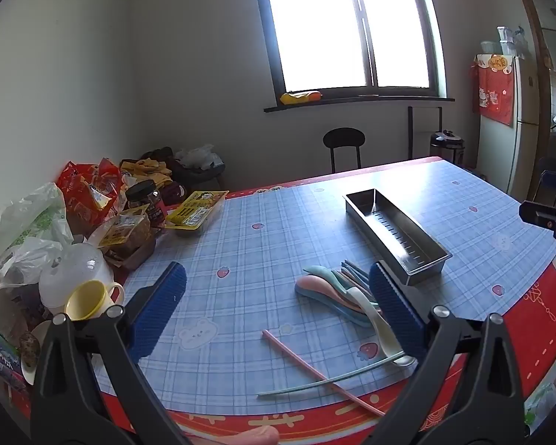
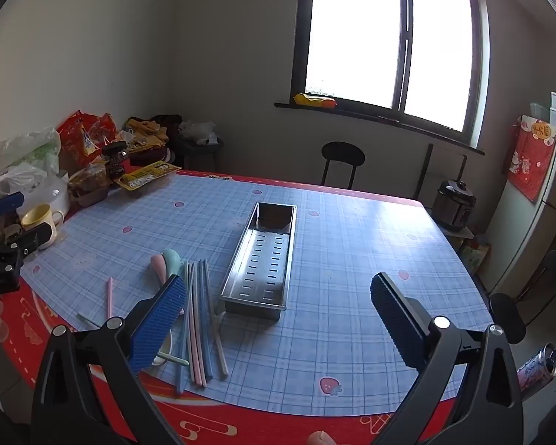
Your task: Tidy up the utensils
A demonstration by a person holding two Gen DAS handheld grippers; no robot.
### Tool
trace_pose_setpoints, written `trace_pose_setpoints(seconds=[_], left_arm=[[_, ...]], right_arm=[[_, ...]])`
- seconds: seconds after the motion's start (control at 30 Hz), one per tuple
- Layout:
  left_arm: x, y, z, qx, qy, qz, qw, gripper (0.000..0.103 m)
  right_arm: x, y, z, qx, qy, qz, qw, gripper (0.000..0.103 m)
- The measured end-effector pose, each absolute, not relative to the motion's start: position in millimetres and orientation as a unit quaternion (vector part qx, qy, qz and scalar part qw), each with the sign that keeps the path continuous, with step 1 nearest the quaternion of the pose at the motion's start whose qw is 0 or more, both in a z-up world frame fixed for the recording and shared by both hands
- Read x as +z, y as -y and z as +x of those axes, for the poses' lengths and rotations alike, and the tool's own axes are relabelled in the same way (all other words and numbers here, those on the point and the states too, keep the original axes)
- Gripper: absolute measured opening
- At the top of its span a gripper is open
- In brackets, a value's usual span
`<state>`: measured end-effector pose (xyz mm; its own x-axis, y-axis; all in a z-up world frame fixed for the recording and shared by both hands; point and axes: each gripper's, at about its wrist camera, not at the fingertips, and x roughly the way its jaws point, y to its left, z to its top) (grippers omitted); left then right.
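Long perforated stainless-steel tray [image 2: 257,259] empty on the blue checked tablecloth [image 2: 352,259]. Just left of tray: bundle of thin pastel plastic chopsticks [image 2: 198,326] and pile of pastel plastic spoons [image 1: 333,289]; further left, one stray pink chopstick [image 2: 109,296]. Probably light, stiff, smooth, prone to rolling or slipping; best pinched mid-shaft, spoons by the handle. Left gripper [image 1: 278,307] and right gripper [image 2: 278,315] both spread wide, grasping nothing.

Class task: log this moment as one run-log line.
left gripper: open, empty | right gripper: open, empty | metal tray: empty | chopsticks, spoons: on table
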<state>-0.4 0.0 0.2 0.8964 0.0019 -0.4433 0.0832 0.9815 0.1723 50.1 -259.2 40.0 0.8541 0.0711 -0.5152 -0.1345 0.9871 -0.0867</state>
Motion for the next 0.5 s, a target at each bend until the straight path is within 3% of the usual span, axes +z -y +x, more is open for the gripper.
trace_pose_setpoints(seconds=[0.5], left_arm=[[0.5,1.4,0.6,-0.015,-0.231,0.097,0.968,0.098]], right_arm=[[38.4,264.2,52.0,0.047,-0.267,-0.056,0.961,0.098]])
